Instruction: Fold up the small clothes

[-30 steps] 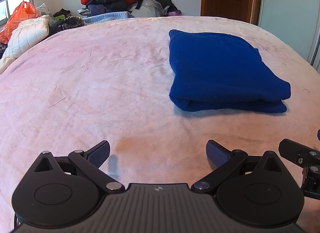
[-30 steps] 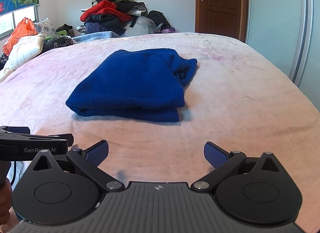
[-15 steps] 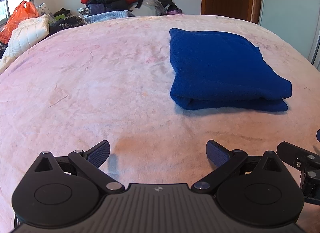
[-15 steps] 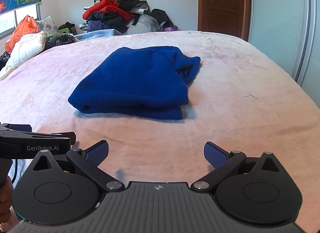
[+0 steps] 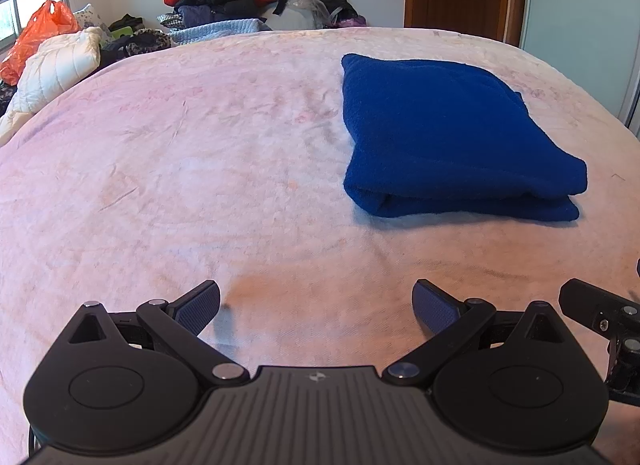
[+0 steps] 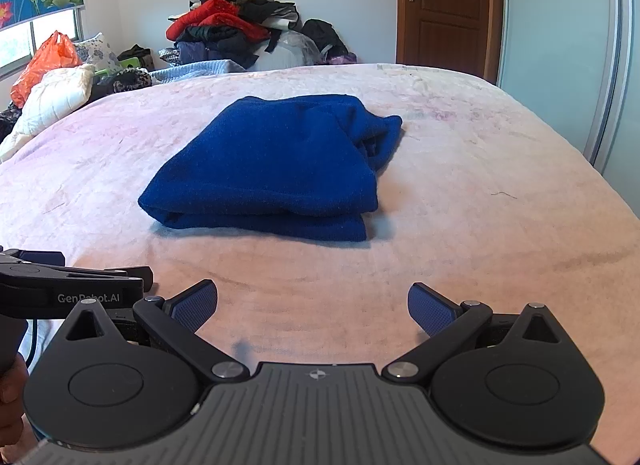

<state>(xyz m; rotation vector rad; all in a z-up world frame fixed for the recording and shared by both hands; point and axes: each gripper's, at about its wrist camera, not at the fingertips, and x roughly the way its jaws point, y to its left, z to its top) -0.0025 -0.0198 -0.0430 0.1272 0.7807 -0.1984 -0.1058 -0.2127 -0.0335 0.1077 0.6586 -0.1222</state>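
Right of centre in the left wrist view, the folded blue garment [image 5: 452, 137] rests on the pink bed [image 5: 200, 169], barely shifted over the last second. Left gripper [image 5: 316, 305] and right gripper [image 6: 313, 303] hang wide apart, empty; folding looks finished.

Bright, even daylight enters from the window [image 6: 36, 41] at far left. The folded blue garment [image 6: 276, 169] casts only a soft, short shadow. Both views are sharp in the middle, with fisheye bending and dark corners at the edges.
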